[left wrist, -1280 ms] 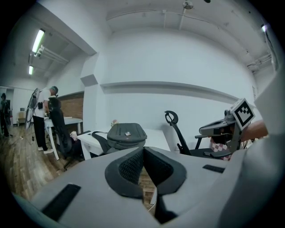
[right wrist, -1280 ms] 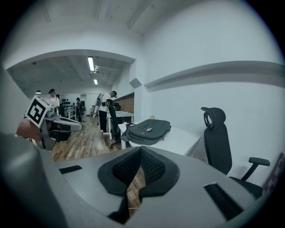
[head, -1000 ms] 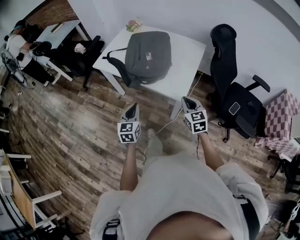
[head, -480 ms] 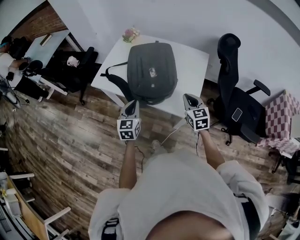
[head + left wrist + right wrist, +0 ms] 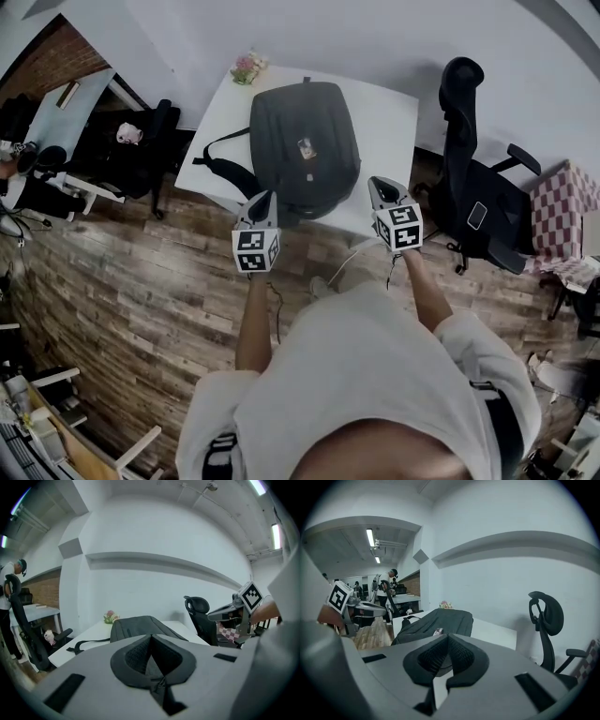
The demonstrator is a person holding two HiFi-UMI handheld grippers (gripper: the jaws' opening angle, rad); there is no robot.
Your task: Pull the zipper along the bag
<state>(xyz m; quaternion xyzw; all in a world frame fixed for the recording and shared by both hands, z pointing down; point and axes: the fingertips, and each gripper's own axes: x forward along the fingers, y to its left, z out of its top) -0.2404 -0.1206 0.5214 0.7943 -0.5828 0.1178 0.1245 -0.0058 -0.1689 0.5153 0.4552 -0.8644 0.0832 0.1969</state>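
Head view shows the left tool [image 5: 265, 197] and the right tool [image 5: 378, 184] held side by side in the air at the near edge of the white tabletop [image 5: 386, 117]. Each has its jaws pressed together with nothing between them. The dark grey bag [image 5: 305, 141] lies flat on the tabletop just ahead of both tools. Its near end is close in front of the left tool's tip, and ahead and to the left of the right tool. Neither tool touches it. A strap [image 5: 220, 161] trails from the bag out to the left, beyond the left tool.

Left gripper view has the bag [image 5: 140, 623] rising directly past the closed tips of the left tool [image 5: 151, 639], with the right tool [image 5: 232, 613] off to the right. Right gripper view puts the bag [image 5: 440, 619] ahead and slightly left of the closed right tool [image 5: 447, 639]. An office chair [image 5: 473, 187] stands to the right of the right tool. The zipper pull cannot be made out.
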